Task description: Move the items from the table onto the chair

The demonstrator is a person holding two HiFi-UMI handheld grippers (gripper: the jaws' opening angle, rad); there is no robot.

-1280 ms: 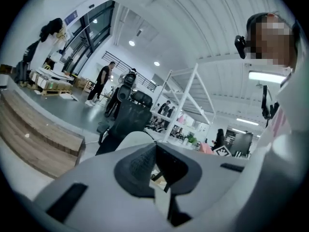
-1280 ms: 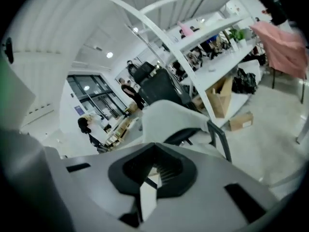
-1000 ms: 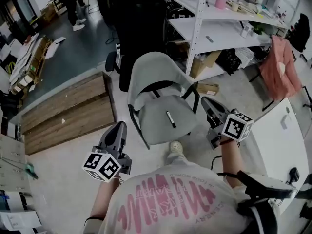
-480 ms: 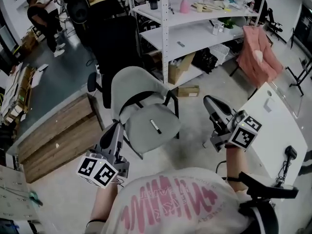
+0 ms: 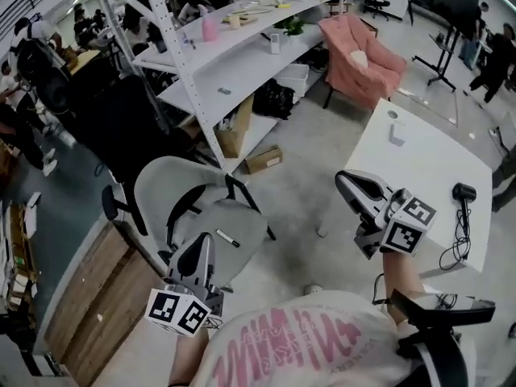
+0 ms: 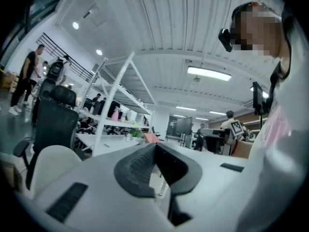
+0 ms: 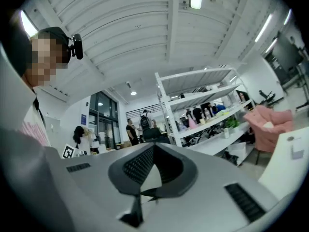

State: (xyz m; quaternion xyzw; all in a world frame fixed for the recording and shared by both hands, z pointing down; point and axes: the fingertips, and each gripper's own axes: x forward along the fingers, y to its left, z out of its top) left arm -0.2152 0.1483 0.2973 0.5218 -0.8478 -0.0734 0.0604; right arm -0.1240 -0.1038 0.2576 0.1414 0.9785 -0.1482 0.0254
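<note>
A grey chair point(image 5: 179, 190) stands at the left of the head view with a black-and-white marker pen point(image 5: 227, 238) lying on its seat. To the right is a white table point(image 5: 419, 164) that carries a small white object point(image 5: 394, 132) and a black handheld device with a cable point(image 5: 461, 193). My left gripper point(image 5: 202, 245) hangs over the chair seat's near edge, shut and empty. My right gripper point(image 5: 345, 181) is shut and empty in the air beside the table's left edge. Both gripper views look up at ceiling and shelves; the left gripper point(image 6: 154, 147) and right gripper point(image 7: 153, 149) hold nothing.
A white shelving rack point(image 5: 242, 51) with small items stands behind the chair, beside a black office chair point(image 5: 109, 127). A pink armchair point(image 5: 364, 59), a cardboard box point(image 5: 264, 159) on the floor and a wooden platform point(image 5: 93, 317) are around. People stand far off.
The view has swung right: the chair slid to the left and the white table came into full view. Both grippers stayed shut and empty; the right one now sits by the table.
</note>
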